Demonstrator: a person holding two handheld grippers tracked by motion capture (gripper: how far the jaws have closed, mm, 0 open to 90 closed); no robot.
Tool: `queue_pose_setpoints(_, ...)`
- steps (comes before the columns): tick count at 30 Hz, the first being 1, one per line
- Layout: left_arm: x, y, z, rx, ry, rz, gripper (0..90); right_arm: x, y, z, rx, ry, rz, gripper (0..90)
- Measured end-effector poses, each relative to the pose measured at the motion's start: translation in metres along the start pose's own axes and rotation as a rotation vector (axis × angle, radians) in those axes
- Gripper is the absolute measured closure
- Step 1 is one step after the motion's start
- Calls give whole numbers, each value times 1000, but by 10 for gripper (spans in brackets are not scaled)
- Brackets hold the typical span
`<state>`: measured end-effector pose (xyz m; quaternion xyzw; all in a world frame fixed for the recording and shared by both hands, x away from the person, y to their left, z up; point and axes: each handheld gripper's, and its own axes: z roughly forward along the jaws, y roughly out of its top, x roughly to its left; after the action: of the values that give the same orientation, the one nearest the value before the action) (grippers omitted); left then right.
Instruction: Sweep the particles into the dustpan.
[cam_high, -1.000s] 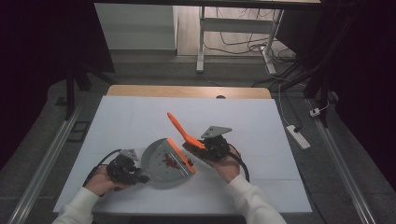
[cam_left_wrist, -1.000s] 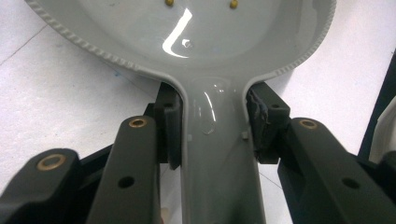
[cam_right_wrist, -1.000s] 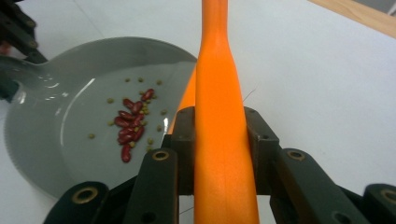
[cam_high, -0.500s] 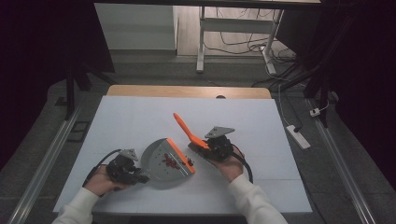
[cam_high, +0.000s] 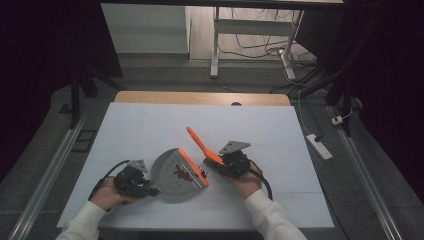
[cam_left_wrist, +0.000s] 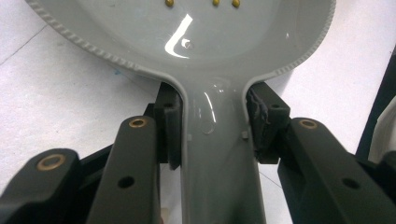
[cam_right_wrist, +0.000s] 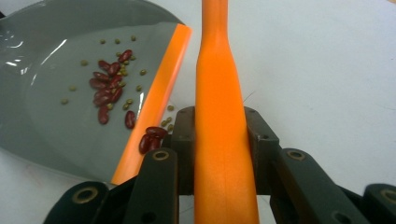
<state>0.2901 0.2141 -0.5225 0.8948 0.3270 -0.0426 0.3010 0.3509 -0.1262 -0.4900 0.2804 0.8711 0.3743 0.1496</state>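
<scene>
Sweep looks mostly done. Left gripper (cam_left_wrist: 212, 154) is clamped on the neck of the grey dustpan (cam_high: 175, 175), which lies flat on the white table (cam_high: 150, 130). Right gripper (cam_right_wrist: 219, 135) is clamped on the orange brush handle (cam_right_wrist: 219, 93), angled up and away from the pan; bristles aren't visible. Most kidney beans (cam_right_wrist: 105, 88) and the small green beans (cam_right_wrist: 126, 70) sit inside the pan, just behind its orange lip (cam_right_wrist: 154, 93). Left to do, as I judge it: a few stray red beans (cam_right_wrist: 150, 139) and green ones lie just outside the lip, between it and the right gripper.
</scene>
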Motion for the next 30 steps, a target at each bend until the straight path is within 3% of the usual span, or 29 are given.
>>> queue_pose_setpoints(14, 0, 0, 0, 1, 0, 0, 612, 18, 2, 3, -7, 26, -22, 702)
queue_pose_setpoints(17, 0, 0, 1, 1, 1, -1, 612, 21, 2, 4, -24, 69, 2, 702)
queue_pose_setpoints(19, 0, 0, 1, 1, 1, -1, 612, 26, 4, 4, -34, 71, -15, 702)
queue_pose_setpoints(22, 0, 0, 1, 4, -2, 1, 612, 29, 7, 1, -72, 126, -4, 702)
queue_pose_setpoints(27, 0, 0, 1, 3, 0, 0, 612, 25, 11, -9, -115, 89, -8, 702)
queue_pose_setpoints(30, 0, 0, 1, 3, -2, -2, 612, 18, 10, -12, -106, 59, 5, 702)
